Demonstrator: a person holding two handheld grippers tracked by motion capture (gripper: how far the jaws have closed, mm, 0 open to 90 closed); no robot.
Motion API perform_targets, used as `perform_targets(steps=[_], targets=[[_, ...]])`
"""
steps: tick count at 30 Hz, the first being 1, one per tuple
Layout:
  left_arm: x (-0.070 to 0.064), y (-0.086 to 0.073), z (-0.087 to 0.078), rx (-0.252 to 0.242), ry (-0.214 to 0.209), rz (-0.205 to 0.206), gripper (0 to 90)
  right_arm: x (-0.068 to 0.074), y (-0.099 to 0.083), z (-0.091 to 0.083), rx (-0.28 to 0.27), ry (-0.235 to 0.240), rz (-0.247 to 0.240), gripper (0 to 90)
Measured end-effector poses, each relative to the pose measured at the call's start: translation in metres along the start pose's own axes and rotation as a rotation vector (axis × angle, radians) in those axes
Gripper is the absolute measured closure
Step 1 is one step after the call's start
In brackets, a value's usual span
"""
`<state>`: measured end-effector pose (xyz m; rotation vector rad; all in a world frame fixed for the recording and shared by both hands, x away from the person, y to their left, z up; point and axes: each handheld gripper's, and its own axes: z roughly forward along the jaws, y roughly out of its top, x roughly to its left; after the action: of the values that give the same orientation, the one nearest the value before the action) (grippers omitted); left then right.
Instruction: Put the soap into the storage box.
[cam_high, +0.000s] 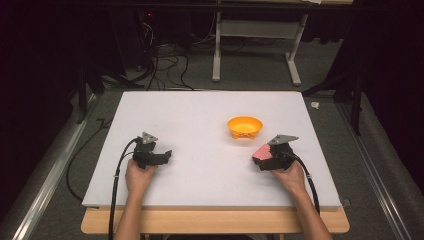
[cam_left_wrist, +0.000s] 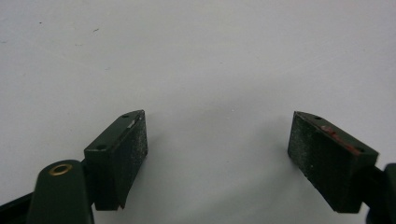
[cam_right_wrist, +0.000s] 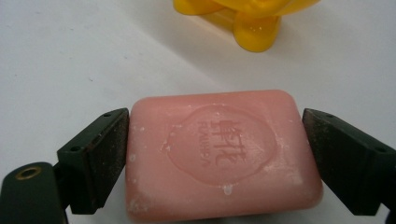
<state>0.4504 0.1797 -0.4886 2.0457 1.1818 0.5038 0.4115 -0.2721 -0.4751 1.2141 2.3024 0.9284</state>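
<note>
One pink soap bar sits clamped in the right claw; the left claw gapes wide, holding nothing. One yellow bowl stands near.

A white board covers most of a pale wooden table, whose front edge shows as a light strip below it. The floor is grey carpet, lit near the table and falling into darkness towards the far side and both flanks. Beyond the table stands a white metal frame with two legs and flat feet (its top is cut off by the picture's edge). To its left, black cables lie tangled on the carpet under dark equipment with a small red light. A metal rail runs along the floor on the left, another on the right.
</note>
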Motion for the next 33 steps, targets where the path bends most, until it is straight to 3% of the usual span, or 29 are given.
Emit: perform_targets(steps=[18, 33], targets=[[0.0001, 0.0000, -0.0001, 0.001, 0.001, 0.000, 20.4, 0.0021, -0.0023, 0.0058, 0.031, -0.010, 0.017, 13.4], [0.0002, 0.0000, 0.0000, 0.000, 0.000, -0.003, 20.4, 0.0036, -0.0032, 0.0011, 0.031, -0.007, 0.068, 13.6]])
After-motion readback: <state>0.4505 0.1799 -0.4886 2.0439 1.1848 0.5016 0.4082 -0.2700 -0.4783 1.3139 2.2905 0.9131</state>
